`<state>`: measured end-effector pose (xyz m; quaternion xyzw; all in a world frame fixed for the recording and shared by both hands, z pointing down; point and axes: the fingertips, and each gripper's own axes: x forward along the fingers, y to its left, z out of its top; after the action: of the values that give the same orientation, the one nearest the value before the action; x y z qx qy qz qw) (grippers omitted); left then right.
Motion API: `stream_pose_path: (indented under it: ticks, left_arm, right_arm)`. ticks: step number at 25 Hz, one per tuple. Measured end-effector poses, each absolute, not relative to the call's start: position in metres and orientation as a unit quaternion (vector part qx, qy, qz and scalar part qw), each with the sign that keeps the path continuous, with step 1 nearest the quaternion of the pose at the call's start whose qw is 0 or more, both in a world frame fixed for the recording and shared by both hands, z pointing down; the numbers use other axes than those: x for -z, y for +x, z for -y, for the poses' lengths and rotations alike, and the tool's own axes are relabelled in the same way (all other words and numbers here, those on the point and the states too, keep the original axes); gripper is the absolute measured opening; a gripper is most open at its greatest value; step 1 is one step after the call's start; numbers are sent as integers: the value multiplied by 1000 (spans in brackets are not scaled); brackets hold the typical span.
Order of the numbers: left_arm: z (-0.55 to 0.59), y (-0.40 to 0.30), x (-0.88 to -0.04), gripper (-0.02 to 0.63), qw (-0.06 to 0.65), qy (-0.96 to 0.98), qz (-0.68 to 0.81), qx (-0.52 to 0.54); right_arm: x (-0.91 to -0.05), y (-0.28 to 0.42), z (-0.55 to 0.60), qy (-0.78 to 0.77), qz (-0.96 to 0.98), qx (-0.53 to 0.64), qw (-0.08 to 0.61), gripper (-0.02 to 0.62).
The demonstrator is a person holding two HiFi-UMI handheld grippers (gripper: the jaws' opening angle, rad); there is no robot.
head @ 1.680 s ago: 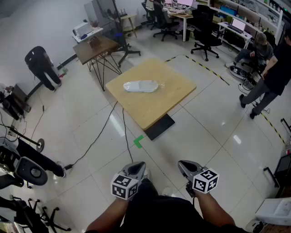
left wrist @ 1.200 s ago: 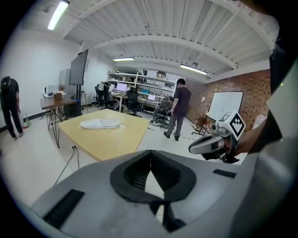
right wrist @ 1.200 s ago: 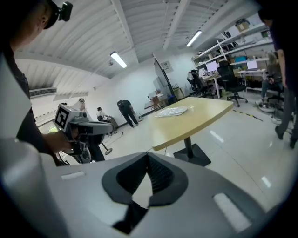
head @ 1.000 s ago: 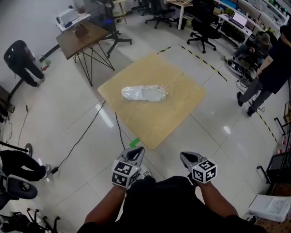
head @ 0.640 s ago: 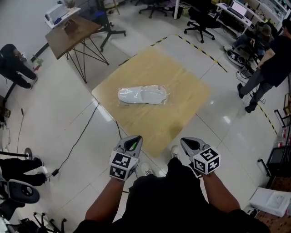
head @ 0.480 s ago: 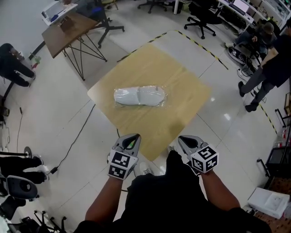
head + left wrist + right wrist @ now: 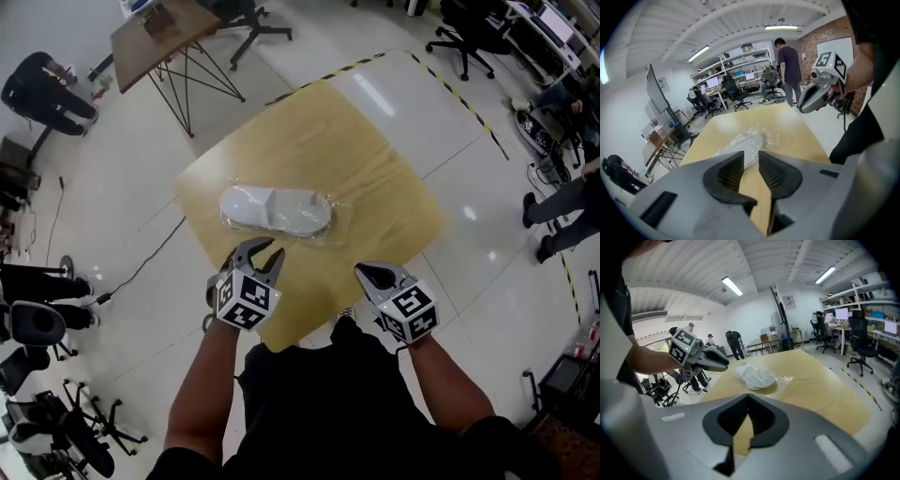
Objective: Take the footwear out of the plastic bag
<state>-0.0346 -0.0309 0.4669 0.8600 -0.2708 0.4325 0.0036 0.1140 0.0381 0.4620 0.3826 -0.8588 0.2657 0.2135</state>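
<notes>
White footwear sealed in a clear plastic bag [image 7: 277, 210] lies on a light wooden table [image 7: 380, 164]. The same bag [image 7: 746, 142] shows in the left gripper view and again [image 7: 754, 375] in the right gripper view. My left gripper [image 7: 260, 253] hovers over the table's near edge, just short of the bag; its jaws are opening, with nothing between them [image 7: 751, 158]. My right gripper [image 7: 371, 276] is held over the near edge further right, shut and empty [image 7: 748, 399]. Neither gripper touches the bag.
A dark brown table [image 7: 167, 30] on wire legs stands beyond, upper left. Office chairs [image 7: 469, 33] and yellow-black floor tape [image 7: 469, 101] lie at the upper right. A person [image 7: 567, 202] walks at the right. A cable [image 7: 141, 272] runs across the floor on the left.
The table and bag have come much closer in view. Both grippers now reach over its near edge. The left gripper's jaws, shut before, stand apart.
</notes>
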Motion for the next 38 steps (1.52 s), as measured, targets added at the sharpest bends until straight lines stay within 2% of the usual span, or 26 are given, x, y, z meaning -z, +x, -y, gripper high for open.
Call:
stream_pose_path:
  ticks: [4,8,11,15,22,32,35,38]
  left_arm:
    - [72,-30,-493,129,21,835,286,-469]
    - [108,-62,-526,154,67,811,296,-501]
    - [132,-78,-540,185,113,805,307,-495]
    - [156,-78,-546,233,141,815,314,-465]
    - [134,-78,-558,221,209,807,332,-441]
    - [15,-84,-553,179,333,768,392,-381]
    - [12,-81,-539,197,312,781,393,-373]
    - [24,-64,-512,198,234,824,367,-362]
  right_arm:
    - [-476,128,-18,356,868,-268,218,3]
    - [-481,129,-2,358,865,-280,212,3]
    - [-487,128,5,361,863,-287,208,3]
    - [-490,127,11,362,862,-293,203,3]
    - [-500,130,28,366,858,-304,194,3]
    - [-520,124,57,355,863,-290,212,3]
    - [-525,122,73,340,871,-252,250,3]
    - [-523,128,84,342,870,-234,266,3]
